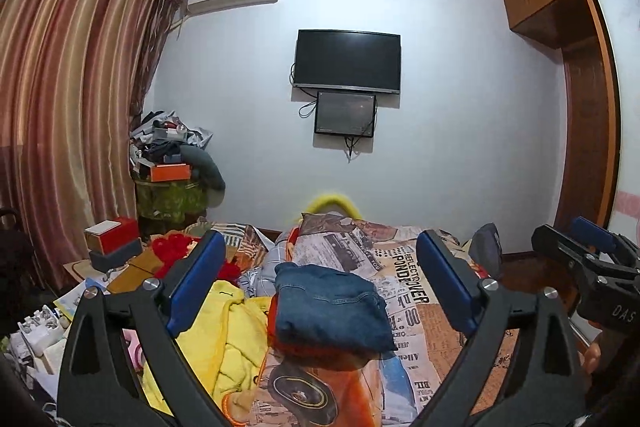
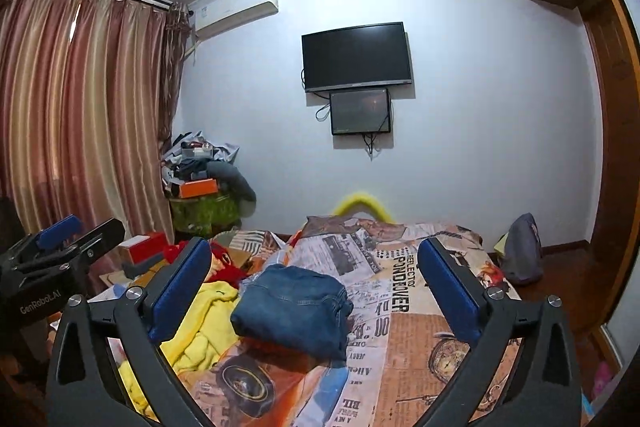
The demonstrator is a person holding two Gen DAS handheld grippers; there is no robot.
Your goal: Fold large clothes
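Folded blue jeans point(image 1: 332, 307) lie on the bed's newspaper-print cover point(image 1: 404, 279), on top of an orange folded piece point(image 1: 316, 351). They also show in the right wrist view point(image 2: 294, 307). A crumpled yellow garment point(image 1: 228, 331) lies left of them, also in the right wrist view point(image 2: 200, 323). My left gripper point(image 1: 320, 259) is open and empty, held above the bed before the jeans. My right gripper point(image 2: 314, 259) is open and empty too, and shows at the right edge of the left wrist view point(image 1: 576, 239). The left gripper shows at the left in the right wrist view point(image 2: 68, 235).
A red garment point(image 1: 176, 247) and boxes point(image 1: 112, 235) lie at the bed's left side. A cluttered stand point(image 1: 172, 163) is by the curtain point(image 1: 60, 87). A TV point(image 1: 347, 61) hangs on the far wall. A wardrobe point(image 1: 580, 67) stands right. A grey bag point(image 2: 522, 251) sits by the bed's right corner.
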